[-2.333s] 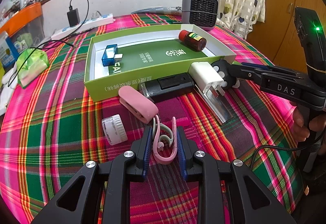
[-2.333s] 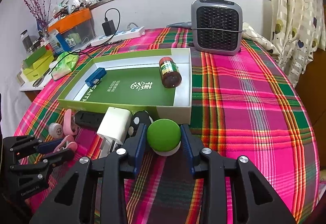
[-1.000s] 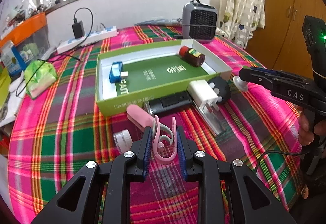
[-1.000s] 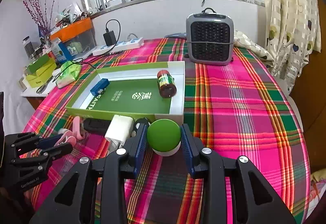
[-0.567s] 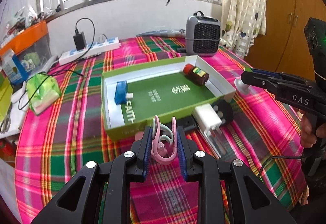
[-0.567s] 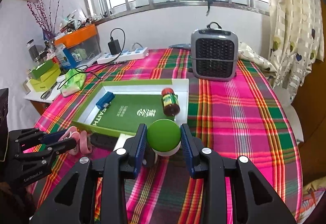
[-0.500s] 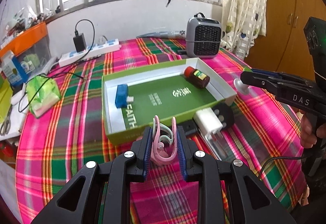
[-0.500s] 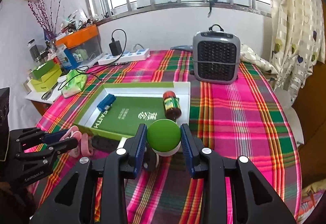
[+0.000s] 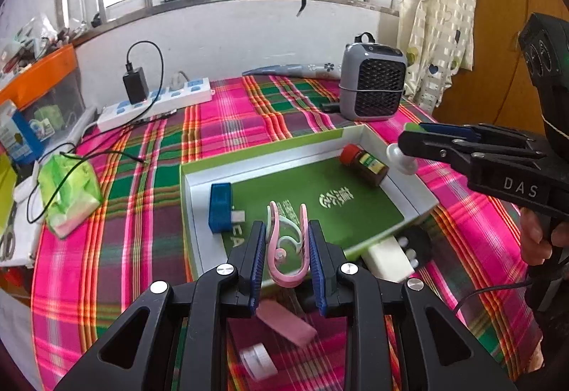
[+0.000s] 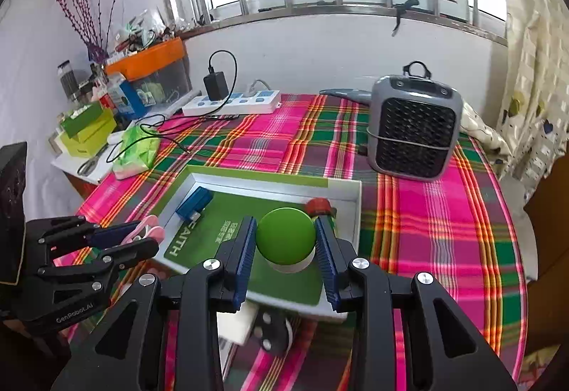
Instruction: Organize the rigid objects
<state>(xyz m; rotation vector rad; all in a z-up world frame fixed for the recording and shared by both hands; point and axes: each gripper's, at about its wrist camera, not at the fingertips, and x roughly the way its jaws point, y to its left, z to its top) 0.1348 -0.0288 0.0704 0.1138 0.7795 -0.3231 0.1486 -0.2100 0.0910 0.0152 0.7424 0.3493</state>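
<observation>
The left gripper (image 9: pixel 287 248) pinches a pink clip (image 9: pixel 286 250) between its blue pads, held above the near edge of the green tray (image 9: pixel 199 213) on the plaid worktop (image 9: pixel 142 185). The right gripper (image 10: pixel 286 248) clamps a green-capped knob (image 10: pixel 286 238) over the tray's right half, just in front of a brown bottle (image 9: pixel 364 167) lying inside (its red cap toward the far wall). A blue adapter (image 9: pixel 220 208) lies by the tray's left wall; a white charger (image 9: pixel 389 257) sits outside the near rim.
</observation>
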